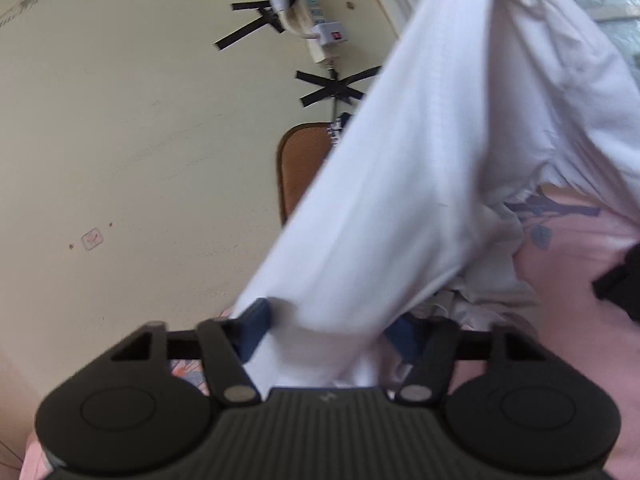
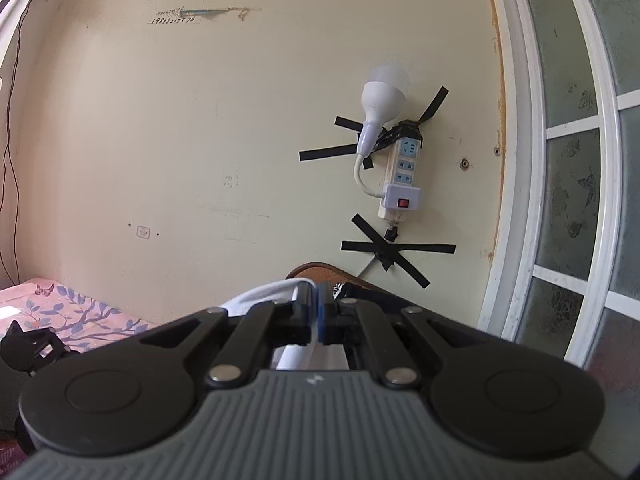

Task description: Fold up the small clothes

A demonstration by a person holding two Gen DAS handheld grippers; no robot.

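Note:
A white garment (image 1: 420, 160) hangs stretched from the upper right down into my left gripper (image 1: 328, 334). Its lower end lies between the blue pads (image 1: 252, 332), which stand apart; the cloth looks flat, not squeezed, and covers part of the right pad. My right gripper (image 2: 319, 312) is held level facing the wall, its blue pads pressed together on a fold of the same white garment (image 2: 264, 298). More of that cloth shows under its fingers. A pink flowered bedsheet (image 1: 580, 260) lies below the garment.
A brown chair back (image 2: 320, 270) stands against the cream wall, dark cloth draped on it. A power strip (image 2: 400, 168) with a bulb (image 2: 384, 96) is taped to the wall above. A glazed door (image 2: 568, 200) is at right. A black object (image 2: 24, 348) rests on the bed.

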